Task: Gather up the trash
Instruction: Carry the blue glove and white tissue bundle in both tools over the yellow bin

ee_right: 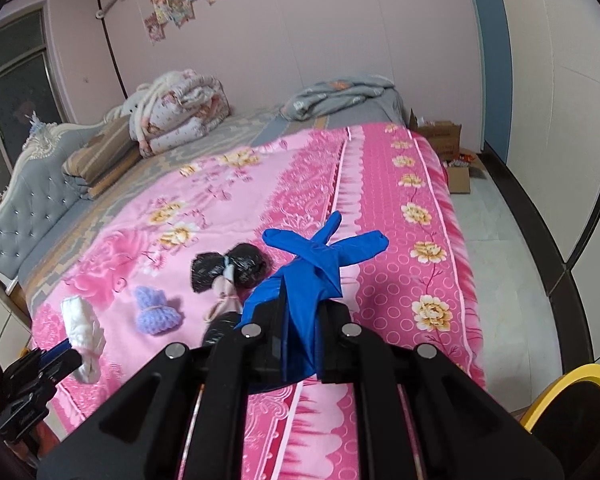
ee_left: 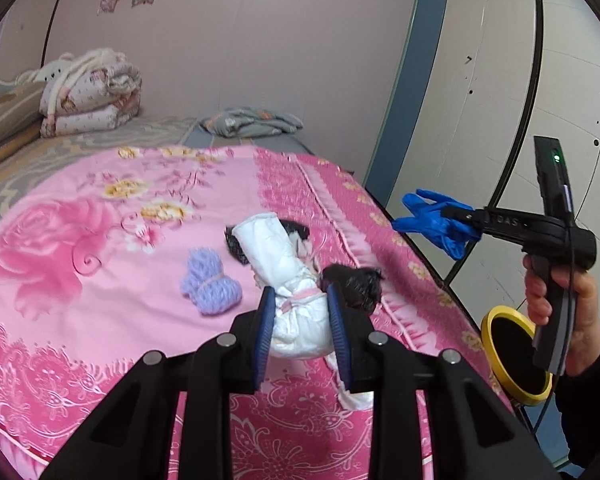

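- Left wrist view: the left gripper (ee_left: 302, 332) has its 2 blue-padded fingers (ee_left: 263, 336) pressed against the sides of a white rolled bundle (ee_left: 288, 280) tied with a pink band, so the jaws stand narrow and loaded.
- Only this view shows how the bundle sits in the jaws: its knotted middle lies between the pads and its long end points away over the pink floral bedspread (ee_left: 100, 240).
- Just beyond the pads a crumpled black bag (ee_left: 356, 284) lies on the bedspread, and a lilac yarn bundle (ee_left: 210, 286) lies to the left of it.
- At the right edge of the same view, a hand (ee_left: 560, 300) holds the right gripper (ee_left: 456, 220) from the side, with a blue glove (ee_left: 432, 222) hanging from its tip over the bed's edge.
- A yellow-rimmed bin (ee_left: 490, 328) with a black inside stands below that hand, beside the bed.
- Right wrist view: the right gripper (ee_right: 300, 320) is closed tight on the blue glove (ee_right: 312, 264), whose fingers splay out ahead of the jaws.
- Only this view shows 2 black bags (ee_right: 228, 266) joined by a pale tie, the padded grey headboard (ee_right: 28, 208) and cardboard boxes (ee_right: 444, 136) on the floor past the bed.
- The white bundle (ee_right: 82, 326) appears at lower left, lifted in the left gripper (ee_right: 66, 354).
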